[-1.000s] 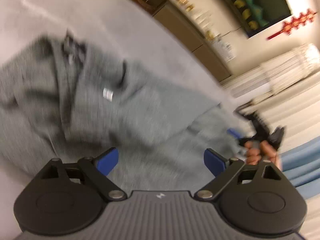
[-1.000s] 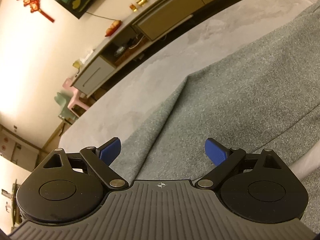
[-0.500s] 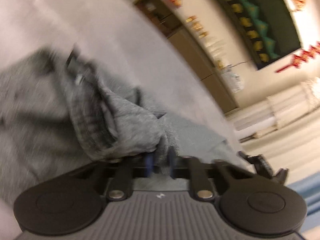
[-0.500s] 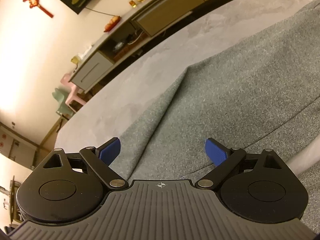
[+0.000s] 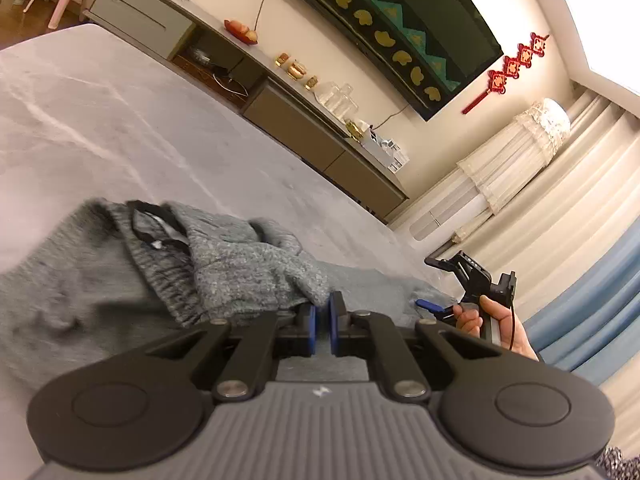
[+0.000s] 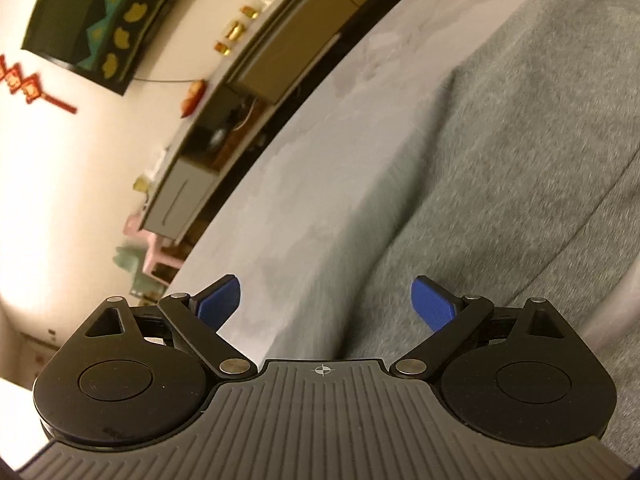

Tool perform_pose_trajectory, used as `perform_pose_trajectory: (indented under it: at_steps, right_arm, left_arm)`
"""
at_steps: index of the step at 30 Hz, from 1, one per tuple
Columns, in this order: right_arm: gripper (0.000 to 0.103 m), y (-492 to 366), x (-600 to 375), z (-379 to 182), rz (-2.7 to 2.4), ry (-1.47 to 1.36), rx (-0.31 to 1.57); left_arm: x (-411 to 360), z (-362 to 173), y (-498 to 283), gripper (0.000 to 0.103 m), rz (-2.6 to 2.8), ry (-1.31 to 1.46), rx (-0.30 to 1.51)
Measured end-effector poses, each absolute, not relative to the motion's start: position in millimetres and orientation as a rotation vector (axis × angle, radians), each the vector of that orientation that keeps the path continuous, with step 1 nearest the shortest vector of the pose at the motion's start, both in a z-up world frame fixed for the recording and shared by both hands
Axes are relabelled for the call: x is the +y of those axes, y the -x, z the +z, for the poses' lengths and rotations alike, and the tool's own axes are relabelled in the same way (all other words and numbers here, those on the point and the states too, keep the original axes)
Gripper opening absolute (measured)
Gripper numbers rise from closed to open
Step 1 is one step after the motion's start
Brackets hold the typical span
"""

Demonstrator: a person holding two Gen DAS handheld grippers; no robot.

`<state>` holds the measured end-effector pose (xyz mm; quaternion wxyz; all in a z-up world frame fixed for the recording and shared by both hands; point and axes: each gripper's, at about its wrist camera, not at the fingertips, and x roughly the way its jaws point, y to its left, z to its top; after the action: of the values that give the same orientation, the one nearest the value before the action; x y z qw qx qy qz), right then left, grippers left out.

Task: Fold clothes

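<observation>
Garment: a grey knitted sweater (image 5: pixel 80 300), heathered wool-like cloth with a fuzzy nap, lying on a bed (image 5: pixel 120 128) covered by a pale grey sheet.
Position: in the left wrist view the sweater spreads over the near left part of the bed, with one fold raised toward the camera; in the right wrist view (image 6: pixel 520 160) it fills the right half of the frame, its edge running diagonally across the sheet.
Neckline: a dark ribbed band (image 5: pixel 168 280) is turned outward; a black inner collar strip (image 5: pixel 152 220) with a small pale tag shows at the top of the bunch.
Writing: the tag is too small and blurred to read; no brand is legible.
Left hand-held gripper (image 5: pixel 321 326): its jaws have just been closing and now pinch a raised fold of the sweater, the blue pads nearly meeting with knit cloth gathered just above them.
Right hand-held gripper (image 6: pixel 326 306): jaws spread wide, blue pads well apart, hovering above the sweater's edge and the bare sheet; nothing is held.
Person: a hand (image 5: pixel 496 324) grasps the right gripper's handle near the far right edge of the bed.
Background: a long low cabinet (image 5: pixel 280 96) along the wall, a dark wall-mounted screen (image 5: pixel 400 12) with gold and teal decorations, and a red knot ornament (image 5: pixel 512 68).
</observation>
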<state>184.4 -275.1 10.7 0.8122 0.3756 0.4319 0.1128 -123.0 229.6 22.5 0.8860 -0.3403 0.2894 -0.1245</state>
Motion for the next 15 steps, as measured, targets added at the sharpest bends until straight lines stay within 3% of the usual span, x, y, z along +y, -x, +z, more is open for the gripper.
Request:
perform_pose_trajectory:
  at_steps: [2, 5, 6, 8, 9, 11, 15]
  right_arm:
    - [0.088, -187.5, -277.5, 9.3, 0.234, -0.796, 0.918]
    - [0.05, -190.8, -282.2, 7.4, 0.218, -0.781, 0.913]
    - [0.048, -191.9, -284.1, 5.6, 0.207, -0.778, 0.915]
    - [0.053, -192.6, -290.3, -0.4, 0.178, -0.797, 0.923]
    - [0.066, -191.3, -295.5, -3.4, 0.162, -0.813, 0.918]
    - [0.08, -188.5, -306.4, -5.8, 0.145, -0.858, 0.887]
    - [0.076, -191.4, -320.9, -1.4, 0.122, -0.86, 0.838]
  left_arm:
    - [239.7, 21.6, 131.4, 0.007, -0.248, 0.718, 0.597]
    - [246.0, 21.6, 133.3, 0.007, -0.217, 0.734, 0.6]
    - [246.7, 21.4, 133.0, 0.007, -0.205, 0.741, 0.601]
    - [249.2, 22.0, 131.5, 0.007, -0.183, 0.754, 0.595]
    - [250.1, 23.4, 131.3, 0.007, -0.176, 0.758, 0.586]
    - [252.0, 27.4, 131.3, 0.007, -0.169, 0.768, 0.557]
    - [257.6, 30.0, 131.7, 0.007, -0.158, 0.78, 0.52]
